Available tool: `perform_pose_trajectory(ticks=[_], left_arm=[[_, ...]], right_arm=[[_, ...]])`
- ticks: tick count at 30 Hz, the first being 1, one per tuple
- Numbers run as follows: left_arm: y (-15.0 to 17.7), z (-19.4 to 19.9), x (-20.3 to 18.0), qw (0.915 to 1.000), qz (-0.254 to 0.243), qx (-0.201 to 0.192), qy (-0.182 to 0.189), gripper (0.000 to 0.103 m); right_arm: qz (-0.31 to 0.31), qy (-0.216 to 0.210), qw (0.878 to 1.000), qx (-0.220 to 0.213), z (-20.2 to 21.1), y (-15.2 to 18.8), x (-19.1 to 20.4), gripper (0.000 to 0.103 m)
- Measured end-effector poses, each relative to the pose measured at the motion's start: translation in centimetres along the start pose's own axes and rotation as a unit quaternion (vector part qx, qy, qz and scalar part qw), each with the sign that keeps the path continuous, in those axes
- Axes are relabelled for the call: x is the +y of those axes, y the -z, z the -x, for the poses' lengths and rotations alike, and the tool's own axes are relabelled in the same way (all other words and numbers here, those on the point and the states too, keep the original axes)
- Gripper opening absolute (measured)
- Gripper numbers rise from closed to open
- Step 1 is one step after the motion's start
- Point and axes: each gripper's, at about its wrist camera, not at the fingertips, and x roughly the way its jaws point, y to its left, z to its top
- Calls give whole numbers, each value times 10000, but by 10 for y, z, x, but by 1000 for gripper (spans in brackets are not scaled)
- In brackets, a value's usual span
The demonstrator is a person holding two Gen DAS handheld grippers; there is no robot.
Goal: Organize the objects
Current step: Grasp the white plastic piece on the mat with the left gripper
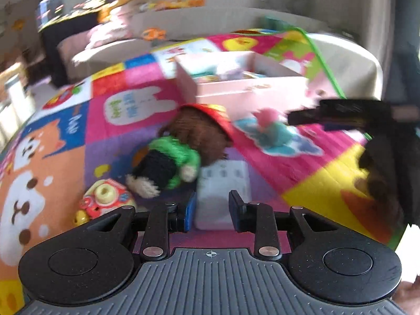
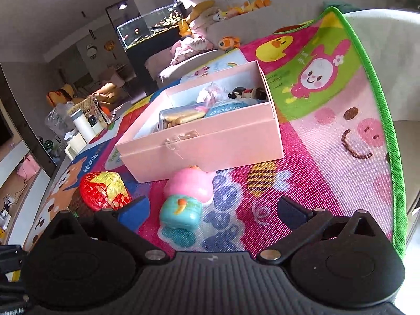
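Observation:
My left gripper (image 1: 212,211) is shut on a white rectangular object (image 1: 223,191) just above the colourful play mat (image 1: 126,141). Beyond it lies a knitted doll (image 1: 181,147) with brown hair, a red hat and a green collar. A pink open box (image 2: 210,136) holding snacks and small toys stands further back, and shows in the left wrist view (image 1: 249,89). My right gripper (image 2: 212,210) is open and empty, low over a pink and teal toy figure (image 2: 186,197) lying in front of the box. The doll's red and gold hat (image 2: 105,190) shows at left.
A round red and yellow toy (image 1: 107,199) lies at left of the left gripper. The mat's green edge (image 2: 380,105) runs along the right, with the table's edge beyond. A sofa with plush toys (image 2: 199,44) and a fish tank (image 2: 149,26) stand behind.

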Motion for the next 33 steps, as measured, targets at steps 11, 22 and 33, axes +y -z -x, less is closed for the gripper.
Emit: perform_pose_trajectory(ticks=[11, 22, 33], left_arm=[[13, 12, 33, 9980, 129, 600, -149, 31], [9, -8, 2, 9949, -553, 740, 401, 78], [-22, -11, -5, 9975, 194, 365, 579, 73]], right_arm=[[365, 319, 9973, 548, 4, 2, 2, 103], [1505, 916, 9812, 788, -8, 16, 28, 103], [1496, 864, 9820, 762, -7, 15, 25, 103]])
